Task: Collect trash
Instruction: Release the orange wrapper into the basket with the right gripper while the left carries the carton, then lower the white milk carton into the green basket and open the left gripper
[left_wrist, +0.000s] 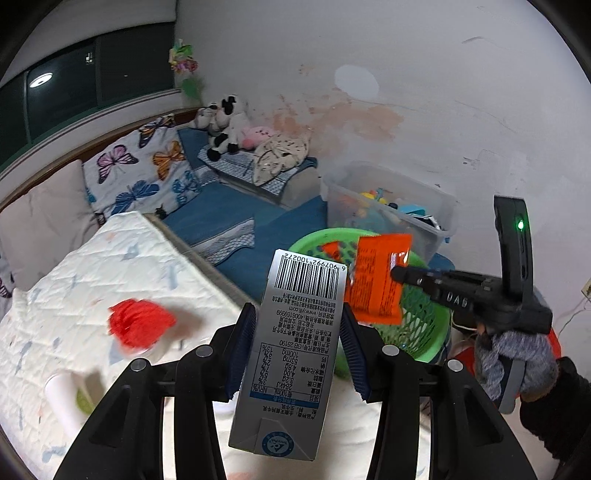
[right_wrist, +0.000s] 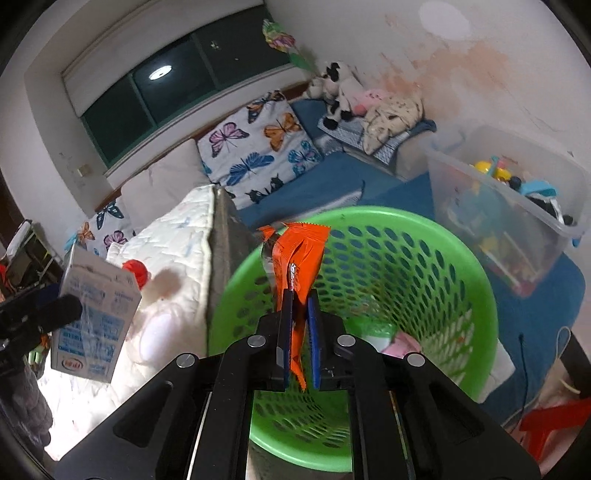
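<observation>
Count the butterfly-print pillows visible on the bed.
2. One large white butterfly-print pillow leans against the headboard below the window; a second butterfly-print pillow peeks out at the left behind the white quilted mattress. Others may be hidden.

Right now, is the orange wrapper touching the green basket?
Apart. The right wrist view shows the orange wrapper pinched in the right gripper, hanging in the air above the green basket's open mouth.

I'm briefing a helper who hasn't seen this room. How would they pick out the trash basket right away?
Start at the bed with the white quilt. On the blue floor mat beside its edge stands the green basket, with a clear toy bin behind it. It is the only round, bright green container, its walls pierced with oval holes.
</observation>
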